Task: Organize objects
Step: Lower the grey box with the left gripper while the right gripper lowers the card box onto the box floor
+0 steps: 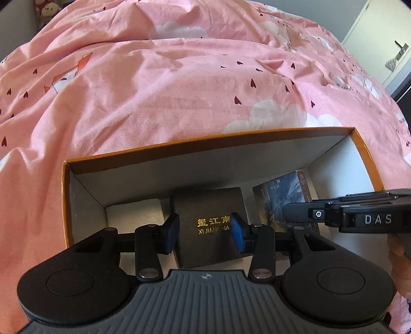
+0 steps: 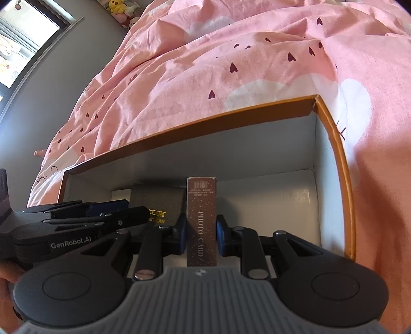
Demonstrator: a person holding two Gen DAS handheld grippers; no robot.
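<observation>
An open orange box [image 1: 205,140] with white walls lies on the bed. On its floor are a small white box [image 1: 133,215] and a dark box with gold lettering [image 1: 208,205]. My left gripper [image 1: 204,231] hangs over the dark box, its blue pads standing open at the box's two sides, not pressing on it. My right gripper [image 2: 201,236] is shut on a brown PHOTO CARD box [image 2: 201,205], held upright inside the orange box [image 2: 205,120], just right of the dark box [image 2: 156,203]. The left wrist view shows the card box's picture face [image 1: 280,195] beside the right gripper [image 1: 295,213]. The left gripper [image 2: 131,209] reaches in from the left.
A rumpled pink duvet [image 1: 167,90] with hearts and clouds surrounds the orange box. Plush toys [image 2: 120,10] sit at the head of the bed by a grey wall and a window [image 2: 23,43]. A white door [image 1: 380,38] stands at the far right. A hand [image 1: 398,259] holds the right gripper.
</observation>
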